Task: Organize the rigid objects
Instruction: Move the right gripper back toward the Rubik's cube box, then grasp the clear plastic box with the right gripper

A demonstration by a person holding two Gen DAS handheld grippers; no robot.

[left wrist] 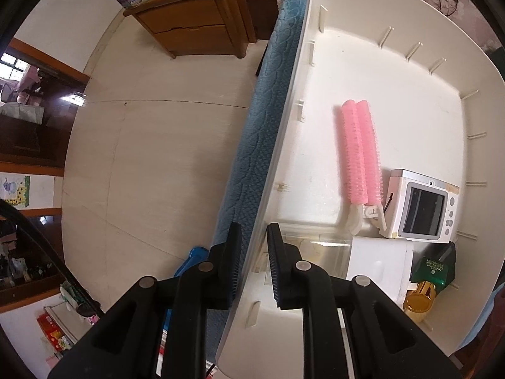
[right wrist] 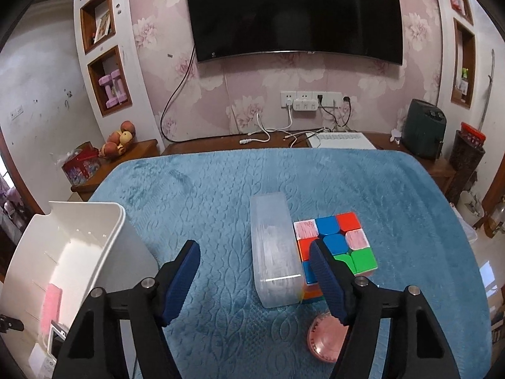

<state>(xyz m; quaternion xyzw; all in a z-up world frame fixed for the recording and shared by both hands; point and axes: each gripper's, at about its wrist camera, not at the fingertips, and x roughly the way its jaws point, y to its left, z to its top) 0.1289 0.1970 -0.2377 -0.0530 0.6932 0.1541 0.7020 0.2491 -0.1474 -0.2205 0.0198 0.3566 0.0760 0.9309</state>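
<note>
Hands split the work: the left gripper [left wrist: 252, 265] clamps the white bin [left wrist: 394, 72] wall to steady it, while the right gripper [right wrist: 255, 281], jaws wide and empty, straddles the frosted plastic case [right wrist: 274, 252] beside the puzzle cube [right wrist: 339, 240] at 3 o'clock.

Frosted case [right wrist: 276, 249] lies between open jaws, touching cube [right wrist: 342, 240].

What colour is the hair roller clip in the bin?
Pink hair roller clip, white handle; clearest in left wrist view.

Bright even daylight, sharp focus, fisheye-bent edges, dark corners
</note>
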